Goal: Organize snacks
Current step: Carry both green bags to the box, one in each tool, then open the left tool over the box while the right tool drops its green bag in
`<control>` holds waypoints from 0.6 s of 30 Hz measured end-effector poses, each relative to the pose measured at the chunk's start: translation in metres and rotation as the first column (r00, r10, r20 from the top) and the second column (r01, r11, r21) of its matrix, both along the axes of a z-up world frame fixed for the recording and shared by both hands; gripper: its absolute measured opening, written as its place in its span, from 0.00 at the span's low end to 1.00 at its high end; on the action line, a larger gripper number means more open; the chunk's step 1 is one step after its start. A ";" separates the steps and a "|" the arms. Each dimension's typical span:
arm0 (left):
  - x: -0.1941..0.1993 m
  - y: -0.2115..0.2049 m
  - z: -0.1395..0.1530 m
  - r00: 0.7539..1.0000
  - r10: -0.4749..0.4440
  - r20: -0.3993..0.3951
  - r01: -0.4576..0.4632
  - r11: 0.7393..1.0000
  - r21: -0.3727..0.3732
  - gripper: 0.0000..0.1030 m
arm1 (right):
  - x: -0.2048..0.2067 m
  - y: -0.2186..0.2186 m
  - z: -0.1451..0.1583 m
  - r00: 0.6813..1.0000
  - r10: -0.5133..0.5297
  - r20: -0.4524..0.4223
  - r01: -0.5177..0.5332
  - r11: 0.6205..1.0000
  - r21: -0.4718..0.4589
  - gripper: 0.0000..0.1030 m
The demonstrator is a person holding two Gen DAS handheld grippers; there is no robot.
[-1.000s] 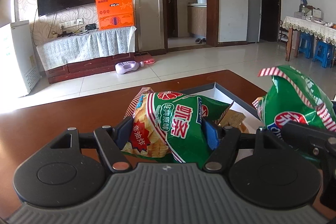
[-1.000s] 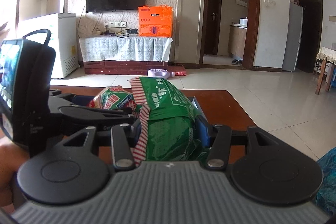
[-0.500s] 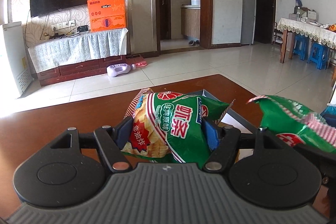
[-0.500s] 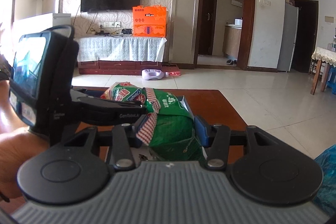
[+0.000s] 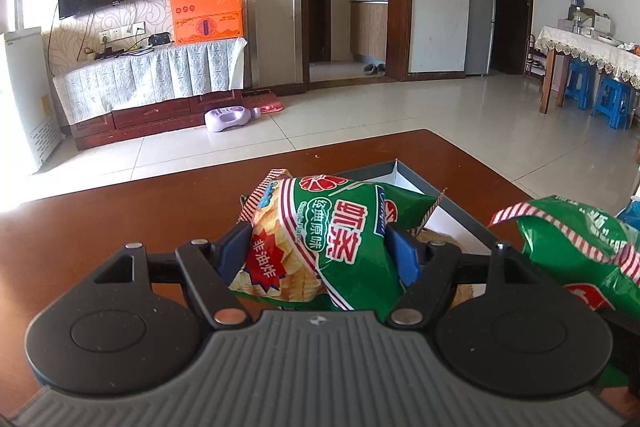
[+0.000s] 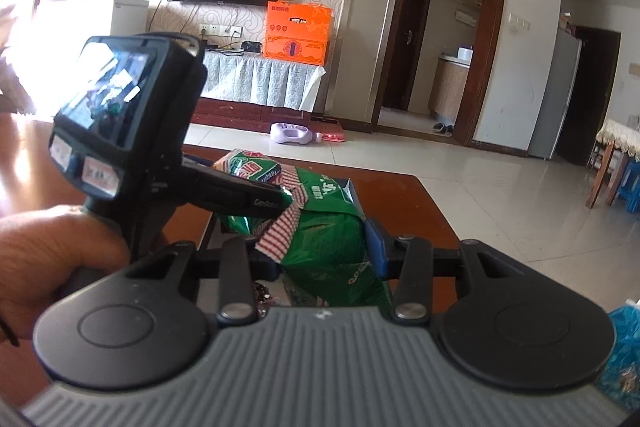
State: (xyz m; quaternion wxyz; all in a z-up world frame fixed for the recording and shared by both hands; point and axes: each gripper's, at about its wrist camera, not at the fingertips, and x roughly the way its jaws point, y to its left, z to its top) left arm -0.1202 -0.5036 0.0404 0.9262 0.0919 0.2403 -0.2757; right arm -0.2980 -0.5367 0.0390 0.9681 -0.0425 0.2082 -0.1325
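Blue fingertips (image 5: 236, 251) of the left gripper (image 5: 318, 251) flanked a puffy green and yellow chip bag (image 5: 320, 239); its jaws were opening, though the pads looked to be touching the bag's sides on both flanks. That bag sat above the near edge of a shallow grey box (image 5: 404, 175) with a white interior, which rested on the red-brown table (image 5: 120, 227). A tan snack item, too hidden to identify, lay in the box beneath the bag.

On the right, the right gripper (image 6: 324, 255) had its jaws closing on a second green bag (image 6: 332, 243) with a red-and-white striped edge, and the bag's body was pinched narrow between the pads. This bag hung over the same box, whose dark rim (image 6: 354, 193) showed just beyond it. From the left wrist view the second bag (image 5: 580, 239) appeared at the right edge, beside the first and apart from it.

The right wrist view also caught the left device from the side, its camera screen (image 6: 104, 87) facing back and a hand (image 6: 52, 259) wrapped round its handle. A blue packet (image 6: 624, 347) lay at the lower right corner of that view, partly cut off.
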 end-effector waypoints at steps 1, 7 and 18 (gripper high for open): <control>0.000 -0.001 0.000 1.000 0.002 -0.002 -0.002 1.000 0.001 0.78 | 0.001 0.002 0.000 1.000 -0.002 -0.003 0.002 1.000 -0.016 0.43; 0.000 0.009 0.000 1.000 0.008 0.000 -0.008 1.000 0.000 0.88 | 0.005 0.001 -0.002 1.000 -0.020 -0.009 0.020 0.999 -0.032 0.44; -0.004 0.008 -0.003 1.000 -0.024 0.017 0.024 1.000 0.015 0.90 | 0.006 0.004 -0.006 0.999 0.023 -0.039 -0.023 1.000 0.015 0.63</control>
